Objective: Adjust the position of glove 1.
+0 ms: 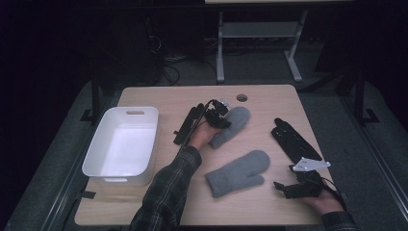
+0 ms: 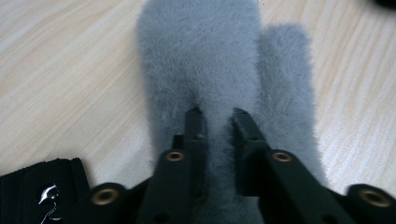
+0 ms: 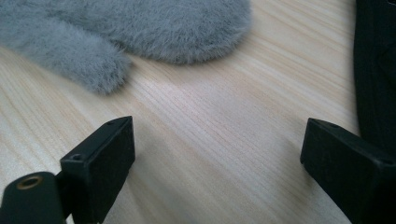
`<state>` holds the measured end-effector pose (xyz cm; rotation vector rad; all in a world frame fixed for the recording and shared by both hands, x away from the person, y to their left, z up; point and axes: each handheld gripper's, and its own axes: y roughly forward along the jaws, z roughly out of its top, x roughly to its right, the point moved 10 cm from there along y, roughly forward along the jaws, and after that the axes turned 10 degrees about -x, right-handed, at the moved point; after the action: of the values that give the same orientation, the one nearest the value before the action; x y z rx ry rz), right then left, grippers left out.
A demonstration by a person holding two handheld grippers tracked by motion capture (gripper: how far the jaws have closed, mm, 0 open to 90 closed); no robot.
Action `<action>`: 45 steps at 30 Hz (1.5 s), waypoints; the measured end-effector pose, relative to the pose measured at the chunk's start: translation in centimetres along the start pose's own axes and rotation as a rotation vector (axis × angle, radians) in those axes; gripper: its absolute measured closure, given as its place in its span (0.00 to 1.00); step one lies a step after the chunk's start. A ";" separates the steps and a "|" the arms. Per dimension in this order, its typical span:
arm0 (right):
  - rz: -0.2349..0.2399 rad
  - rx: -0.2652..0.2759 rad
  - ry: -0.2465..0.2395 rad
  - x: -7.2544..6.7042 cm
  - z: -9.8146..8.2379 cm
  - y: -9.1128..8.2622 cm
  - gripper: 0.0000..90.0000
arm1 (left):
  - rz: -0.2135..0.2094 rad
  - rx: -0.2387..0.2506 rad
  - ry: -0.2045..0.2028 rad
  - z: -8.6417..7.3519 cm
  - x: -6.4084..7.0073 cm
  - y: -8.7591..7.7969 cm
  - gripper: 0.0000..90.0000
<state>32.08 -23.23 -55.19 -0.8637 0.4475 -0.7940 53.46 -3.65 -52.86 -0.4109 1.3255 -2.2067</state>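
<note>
Two grey mittens lie on the table (image 1: 144, 98), and the work seems to be to sort gloves into the white bin (image 1: 107, 166) at the left. The left gripper (image 1: 225, 117) is on the far mitten (image 1: 235, 124); its jaws are nearly together and pinch a fold of the fur near the cuff. I think the cuff end is chosen because it lies nearest the hand, and a pinch from above can gather the soft cloth. In the left gripper view, the thumb of this mitten lies flat at the right side.

The near mitten (image 1: 239, 172) waits in the middle of the table, apart from both tools. The right gripper (image 1: 294, 186) rests near the front right corner with its jaws spread wide and nothing between them, probably parked so it does not disturb the other hand. One black glove (image 1: 293, 139) lies just behind it, and the other black glove (image 1: 187, 123) lies just left of the left hand (image 1: 202, 136).

The bin is empty, and it stands well apart from the pinched mitten, so a lift and a carry to the left are still needed.
</note>
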 end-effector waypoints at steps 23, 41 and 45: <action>0.001 0.001 0.000 0.0 0.0 0.0 0.11 | -0.145 0.084 0.025 0.5 2.6 -6.2 0.93; 0.001 -0.001 0.002 0.0 0.0 0.0 0.11 | -0.219 0.110 0.067 -2.1 6.7 -11.7 0.94; 0.000 -0.001 0.000 0.0 0.0 0.0 0.11 | -0.234 0.101 0.083 -2.9 8.0 -12.5 0.94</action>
<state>32.08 -23.23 -55.19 -0.8643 0.4480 -0.7939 41.96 -1.46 -43.32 -0.4601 1.2554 -2.4965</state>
